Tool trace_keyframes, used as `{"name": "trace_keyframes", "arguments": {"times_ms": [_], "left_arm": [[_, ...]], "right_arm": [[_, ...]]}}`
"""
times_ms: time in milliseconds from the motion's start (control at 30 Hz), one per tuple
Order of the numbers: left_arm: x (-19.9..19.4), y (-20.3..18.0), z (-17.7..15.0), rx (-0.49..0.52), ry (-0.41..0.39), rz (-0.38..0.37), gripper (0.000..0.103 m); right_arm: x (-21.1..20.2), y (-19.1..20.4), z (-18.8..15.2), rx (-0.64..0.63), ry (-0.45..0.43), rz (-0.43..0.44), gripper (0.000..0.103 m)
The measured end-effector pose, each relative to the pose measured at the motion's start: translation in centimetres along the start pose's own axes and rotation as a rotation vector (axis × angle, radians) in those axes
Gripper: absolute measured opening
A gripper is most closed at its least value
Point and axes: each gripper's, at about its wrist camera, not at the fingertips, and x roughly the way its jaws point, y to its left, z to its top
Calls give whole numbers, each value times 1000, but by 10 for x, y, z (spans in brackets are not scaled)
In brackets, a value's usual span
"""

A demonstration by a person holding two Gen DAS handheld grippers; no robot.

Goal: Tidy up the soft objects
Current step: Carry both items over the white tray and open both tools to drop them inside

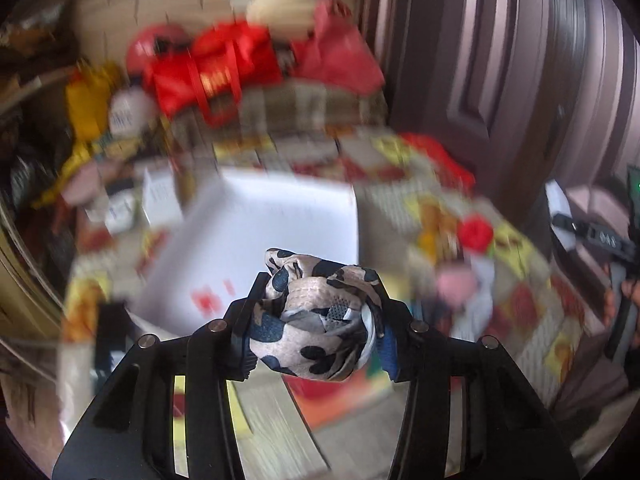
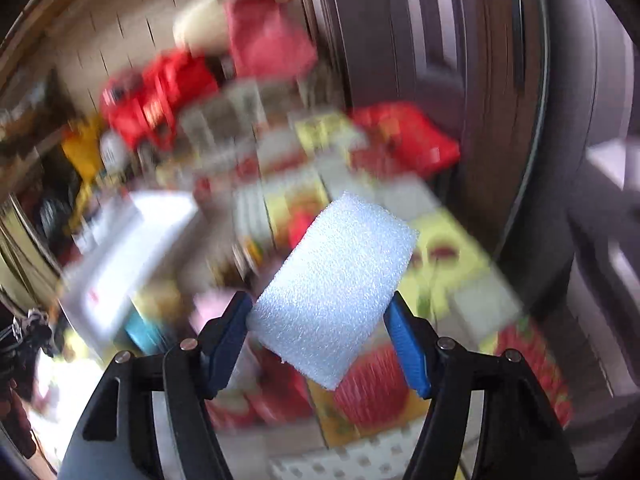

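My left gripper [image 1: 318, 312] is shut on a balled-up patterned cloth [image 1: 316, 316], beige with dark blue and black spots, held above the table. My right gripper [image 2: 320, 312] is shut on a pale blue foam block [image 2: 334, 292], tilted, held in the air. A white box [image 1: 264, 248] lies on the patterned tablecloth just beyond the cloth; it also shows in the right wrist view [image 2: 128, 248] at the left. Small soft items, one red [image 1: 476, 234] and one pink [image 1: 456, 282], lie to the right on the table. Both views are motion-blurred.
Red bags [image 1: 224, 72] and a cream bundle [image 1: 280, 4] are piled at the back against a brick-pattern wall. A yellow bottle [image 1: 86, 100] and small boxes stand at the left. A dark door [image 1: 520, 60] is on the right. The right gripper's body [image 1: 600, 236] shows at the far right.
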Motion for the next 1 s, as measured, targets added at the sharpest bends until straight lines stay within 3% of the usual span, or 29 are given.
{"name": "trace_keyframes", "arguments": {"times_ms": [67, 200, 400, 667, 1000], "left_arm": [[-13, 7, 35, -8, -78, 48, 46], [-29, 15, 75, -32, -152, 98, 46], [-39, 20, 75, -30, -175, 134, 47], [-31, 34, 64, -83, -130, 138, 47], [-20, 49, 58, -108, -104, 133, 47]], "right_arm": [[-22, 15, 24, 13, -104, 35, 68], [-41, 49, 59, 24, -216, 108, 68], [-65, 96, 92, -17, -320, 229, 68], [-54, 137, 83, -94, -291, 271, 68], [-54, 145, 68, -135, -273, 269, 68]]}}
